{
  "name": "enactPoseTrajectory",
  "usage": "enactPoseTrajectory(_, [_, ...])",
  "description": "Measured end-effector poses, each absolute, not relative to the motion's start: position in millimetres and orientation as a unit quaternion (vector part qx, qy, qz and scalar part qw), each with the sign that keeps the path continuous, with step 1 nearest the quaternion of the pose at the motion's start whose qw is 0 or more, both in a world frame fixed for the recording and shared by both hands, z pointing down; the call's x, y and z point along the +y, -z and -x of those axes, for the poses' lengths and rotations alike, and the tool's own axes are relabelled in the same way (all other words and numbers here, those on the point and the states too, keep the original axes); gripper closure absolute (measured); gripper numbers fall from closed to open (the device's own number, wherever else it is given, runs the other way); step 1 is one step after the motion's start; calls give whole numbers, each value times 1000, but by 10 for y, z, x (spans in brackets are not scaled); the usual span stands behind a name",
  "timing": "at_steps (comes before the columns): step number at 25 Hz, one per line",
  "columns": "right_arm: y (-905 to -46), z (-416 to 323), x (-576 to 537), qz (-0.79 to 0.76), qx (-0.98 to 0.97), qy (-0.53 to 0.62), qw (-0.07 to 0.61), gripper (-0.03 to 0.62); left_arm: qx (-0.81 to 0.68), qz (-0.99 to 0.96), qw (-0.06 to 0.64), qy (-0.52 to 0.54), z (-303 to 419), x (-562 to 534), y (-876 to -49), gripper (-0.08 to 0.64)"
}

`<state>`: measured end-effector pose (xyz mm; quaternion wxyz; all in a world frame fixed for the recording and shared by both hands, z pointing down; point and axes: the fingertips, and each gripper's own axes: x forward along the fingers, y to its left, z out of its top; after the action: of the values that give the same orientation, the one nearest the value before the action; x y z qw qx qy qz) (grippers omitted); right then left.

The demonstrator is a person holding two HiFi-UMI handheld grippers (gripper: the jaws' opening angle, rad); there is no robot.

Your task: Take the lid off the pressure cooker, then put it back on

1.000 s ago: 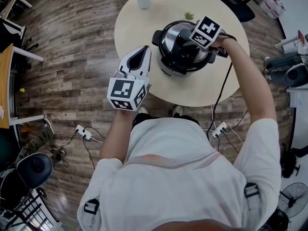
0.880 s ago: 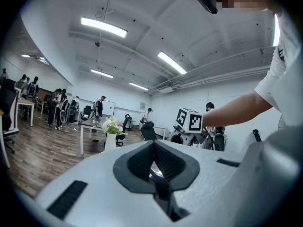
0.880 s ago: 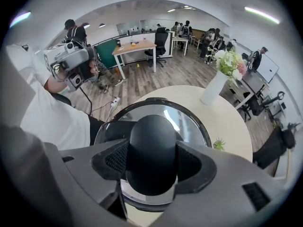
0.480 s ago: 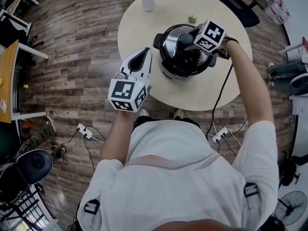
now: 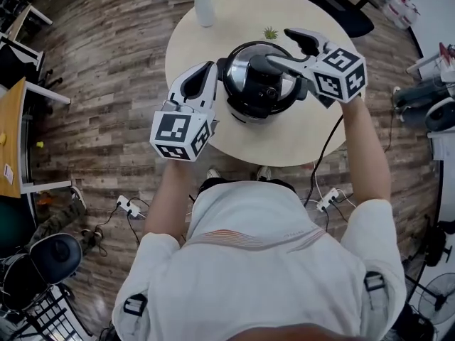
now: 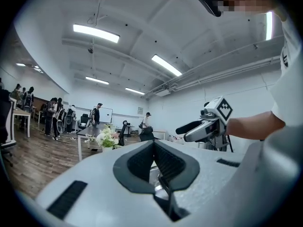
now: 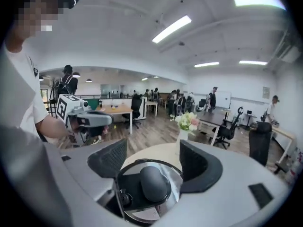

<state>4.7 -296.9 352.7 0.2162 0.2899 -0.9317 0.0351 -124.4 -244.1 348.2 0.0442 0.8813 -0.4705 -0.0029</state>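
The right gripper (image 5: 276, 46), lifted off the lid (image 5: 238, 66) since the earlier frame, hangs above the closed pressure cooker (image 5: 247, 111) on the counter (image 5: 306, 130), its jaws just opened wide and empty. The left gripper (image 5: 206, 71), jaws closed on nothing, sits nearer the cooker's side. A vase (image 5: 204, 9) stands behind. Only the right gripper view frames the lid's knob (image 7: 154, 183).

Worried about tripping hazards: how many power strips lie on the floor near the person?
2. One power strip lies at the head view's left, a second power strip at its right, below the round table. More may be hidden beneath the person or table.
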Motion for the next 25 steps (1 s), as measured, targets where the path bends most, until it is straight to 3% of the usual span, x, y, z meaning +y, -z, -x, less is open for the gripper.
enactPoseTrajectory(2, [-3325, -146, -2862, -333, -928, -17, 168, 257, -469, -882, 34, 7, 1217, -2456, -3380, 555])
enactPoseTrajectory(3, [-3231, -225, -2809, -363, -920, -8, 143, 296, -469, -883, 29, 8, 1203, -2460, -3332, 555])
enactPoseTrajectory(8, [-2864, -830, -2522, -521, -853, 5, 14, 579, -473, -881, 19, 8, 1130, -2448, -3170, 555])
enactPoseTrajectory(11, [-2827, -1093, -2330, -567, -823, 2, -16, 594, -480, -877, 15, 10, 1114, -2407, -3136, 555])
enactPoseTrajectory(25, [-2886, -1269, -2201, -582, -813, -4, -13, 594, -484, -875, 13, 7, 1025, -2366, -3164, 555])
